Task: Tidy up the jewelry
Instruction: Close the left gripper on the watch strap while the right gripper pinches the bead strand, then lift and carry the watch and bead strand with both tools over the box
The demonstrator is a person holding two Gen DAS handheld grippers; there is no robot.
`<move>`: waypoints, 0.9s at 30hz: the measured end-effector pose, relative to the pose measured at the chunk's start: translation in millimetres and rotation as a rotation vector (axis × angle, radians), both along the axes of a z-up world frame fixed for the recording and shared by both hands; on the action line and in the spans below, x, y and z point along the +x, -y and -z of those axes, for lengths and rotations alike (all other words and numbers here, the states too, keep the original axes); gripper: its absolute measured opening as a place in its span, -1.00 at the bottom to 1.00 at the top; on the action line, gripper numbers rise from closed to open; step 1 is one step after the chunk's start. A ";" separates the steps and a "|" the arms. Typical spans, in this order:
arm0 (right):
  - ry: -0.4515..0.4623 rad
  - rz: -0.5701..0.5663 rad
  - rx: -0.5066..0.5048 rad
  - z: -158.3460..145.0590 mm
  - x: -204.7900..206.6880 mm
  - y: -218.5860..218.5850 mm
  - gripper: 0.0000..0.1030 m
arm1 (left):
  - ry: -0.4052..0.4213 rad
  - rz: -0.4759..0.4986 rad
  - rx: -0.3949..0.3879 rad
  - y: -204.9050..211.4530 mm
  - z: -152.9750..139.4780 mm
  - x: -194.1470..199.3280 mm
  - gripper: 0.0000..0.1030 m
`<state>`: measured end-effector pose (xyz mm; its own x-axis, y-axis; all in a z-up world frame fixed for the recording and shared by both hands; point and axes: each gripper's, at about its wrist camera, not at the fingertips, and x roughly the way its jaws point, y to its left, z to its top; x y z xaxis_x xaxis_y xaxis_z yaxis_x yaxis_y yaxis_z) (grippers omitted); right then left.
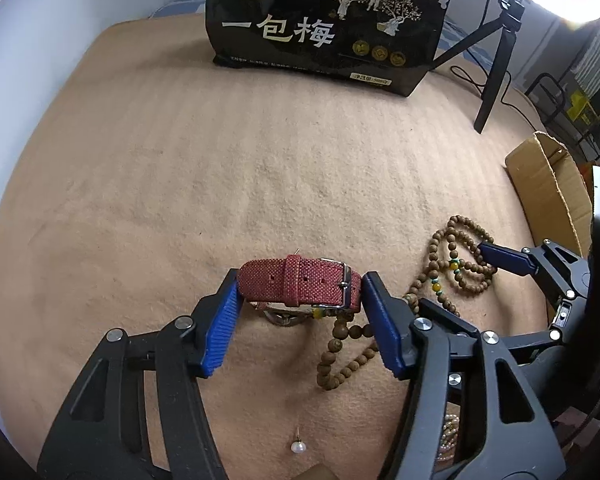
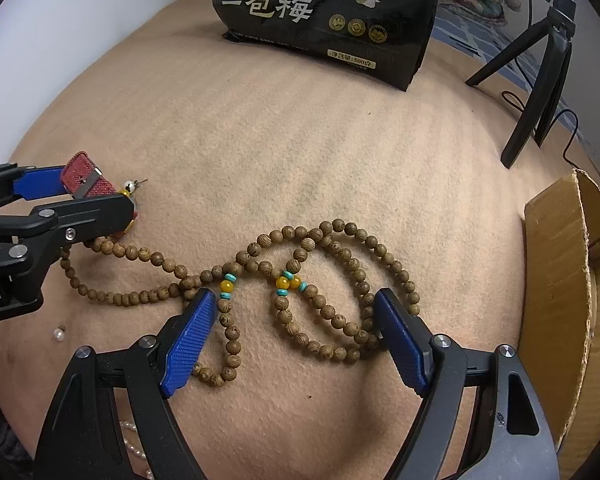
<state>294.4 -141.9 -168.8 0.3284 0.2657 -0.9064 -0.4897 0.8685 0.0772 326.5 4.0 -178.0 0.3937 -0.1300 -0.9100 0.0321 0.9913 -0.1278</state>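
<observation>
A red woven-strap watch (image 1: 300, 280) with a silver buckle stands on its edge on the tan blanket (image 1: 220, 160). My left gripper (image 1: 301, 280) is shut on it, one blue pad against each end of the strap loop; the right wrist view shows the same grip, left gripper (image 2: 96, 192) on the watch (image 2: 86, 176). A long wooden bead necklace (image 2: 324, 280) with yellow and turquoise beads lies in loops. My right gripper (image 2: 295, 296) stands open astride those loops, pads resting on the blanket. One end of the necklace (image 1: 340, 356) runs under the left gripper.
A pearl earring (image 1: 299, 447) lies loose near me; another one (image 2: 130, 187) sits by the watch. A pearl strand (image 2: 134, 436) shows at the bottom edge. An open cardboard box (image 2: 560, 280) stands right, a black snack bag (image 2: 328, 12) at the back, a tripod (image 2: 540, 92) back right.
</observation>
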 end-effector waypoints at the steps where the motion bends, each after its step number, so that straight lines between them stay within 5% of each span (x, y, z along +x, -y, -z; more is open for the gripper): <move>1: 0.001 -0.001 0.002 -0.9 -2.4 -0.6 0.42 | 0.001 0.001 0.000 0.0 -0.1 -0.3 0.18; 7: 0.000 -0.004 0.035 -8.3 -5.1 0.9 -0.62 | 0.024 -0.006 0.013 0.0 -6.2 -2.7 0.15; 9: -0.001 -0.003 0.045 -9.4 -4.6 1.2 -0.76 | 0.034 -0.010 0.010 -1.8 -10.5 -3.0 0.15; 16: 0.016 0.013 0.091 -19.3 -2.1 5.1 -0.79 | 0.072 -0.044 -0.004 -12.8 -27.6 -3.7 0.14; 27: 0.133 0.031 0.224 -76.5 -13.5 25.8 -0.79 | 0.190 -0.050 -0.063 -12.9 -75.4 -20.2 0.14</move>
